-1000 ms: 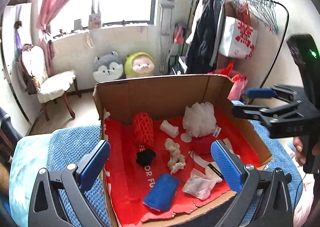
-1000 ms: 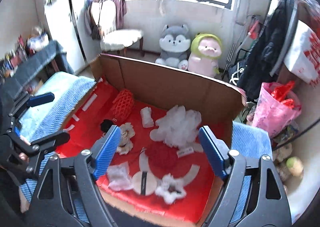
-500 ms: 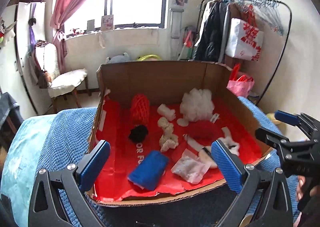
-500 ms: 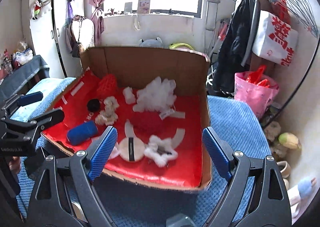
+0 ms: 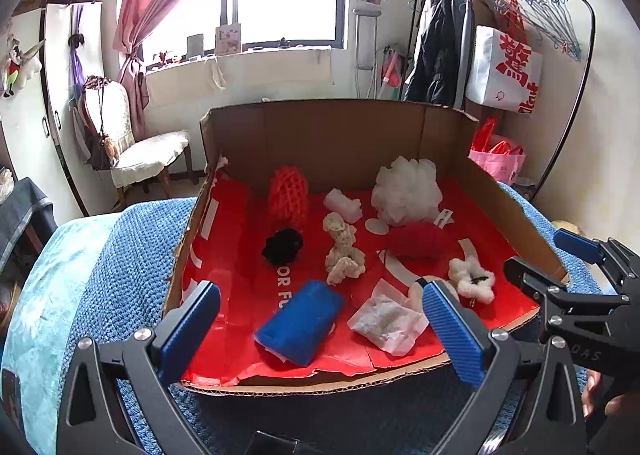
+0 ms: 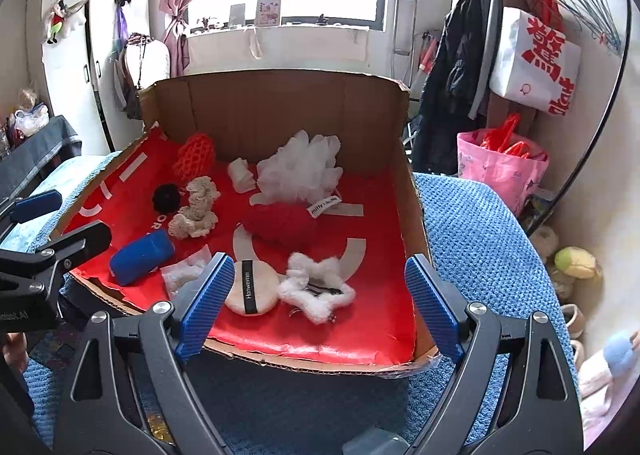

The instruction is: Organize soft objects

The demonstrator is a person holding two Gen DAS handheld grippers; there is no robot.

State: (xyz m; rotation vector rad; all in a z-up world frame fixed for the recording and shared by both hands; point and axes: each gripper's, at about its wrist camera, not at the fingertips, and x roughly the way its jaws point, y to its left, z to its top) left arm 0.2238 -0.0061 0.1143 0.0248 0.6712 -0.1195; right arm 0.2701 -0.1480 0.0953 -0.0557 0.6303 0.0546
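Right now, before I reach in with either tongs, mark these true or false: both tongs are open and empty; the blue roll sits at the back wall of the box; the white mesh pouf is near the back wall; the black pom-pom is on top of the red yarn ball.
1. Both tongs, left and right, are open and empty: true.
2. The blue roll sits at the back wall: false; it lies near the front edge of the cardboard box.
3. The white mesh pouf is near the back wall: true.
4. The black pom-pom is on the red yarn ball: false; they lie apart on the red liner.
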